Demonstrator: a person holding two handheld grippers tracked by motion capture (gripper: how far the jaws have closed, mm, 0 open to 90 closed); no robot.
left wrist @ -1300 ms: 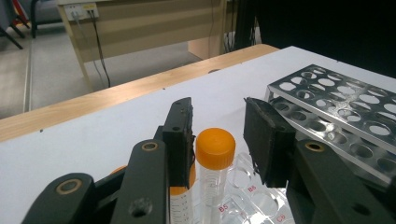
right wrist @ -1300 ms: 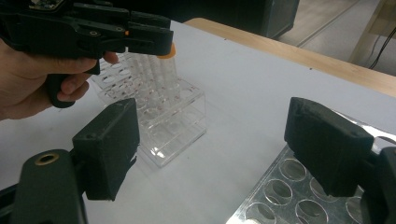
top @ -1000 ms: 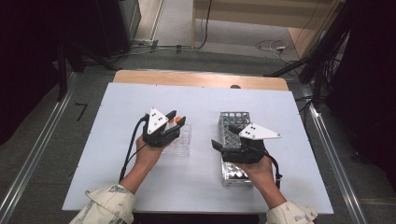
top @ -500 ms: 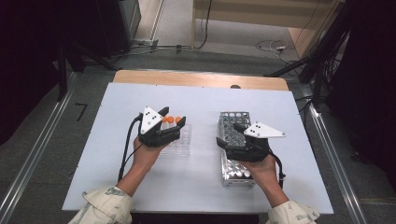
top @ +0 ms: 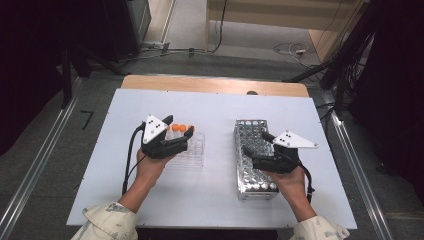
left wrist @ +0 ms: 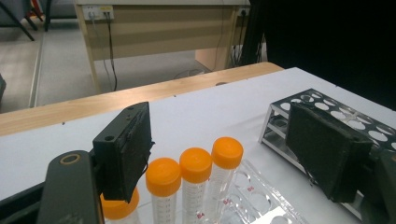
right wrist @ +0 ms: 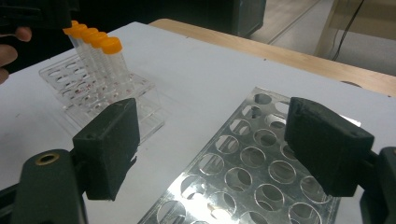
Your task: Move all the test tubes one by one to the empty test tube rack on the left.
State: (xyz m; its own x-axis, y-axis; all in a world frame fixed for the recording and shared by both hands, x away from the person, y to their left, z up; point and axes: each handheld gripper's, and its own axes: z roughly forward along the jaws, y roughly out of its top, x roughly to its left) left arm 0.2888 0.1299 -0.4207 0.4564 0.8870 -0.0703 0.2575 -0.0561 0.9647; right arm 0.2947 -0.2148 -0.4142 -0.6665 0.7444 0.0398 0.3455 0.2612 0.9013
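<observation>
On the left half of the desk [top: 115,200], the left claw [left wrist: 224,154] hangs over the clear plastic rack [top: 192,152], where four orange-capped centrifuge tubes [left wrist: 195,186] stand upright in a row. Its jaws have just been opening and now stand spread, pinching nothing. In the left gripper view three caps sit in the gap between the jaws, none touched by a pad; the fourth cap sits under the left jaw, partly covered by it. The tubes' long axis runs vertical, so they lie below and just ahead of this claw, which is by far the nearer one.

To the right, well apart from the plastic rack, the metal tube rack [top: 252,155] lies with its long side running away from the person. The right claw [right wrist: 210,154] hovers over its near portion, jaws spread and empty; the holes in sight look vacant.

Hard to make out: the tube bodies are cut off at the frame bottom, so their seating depth is not readable. The hand hides the rack's near edge in the high view.
</observation>
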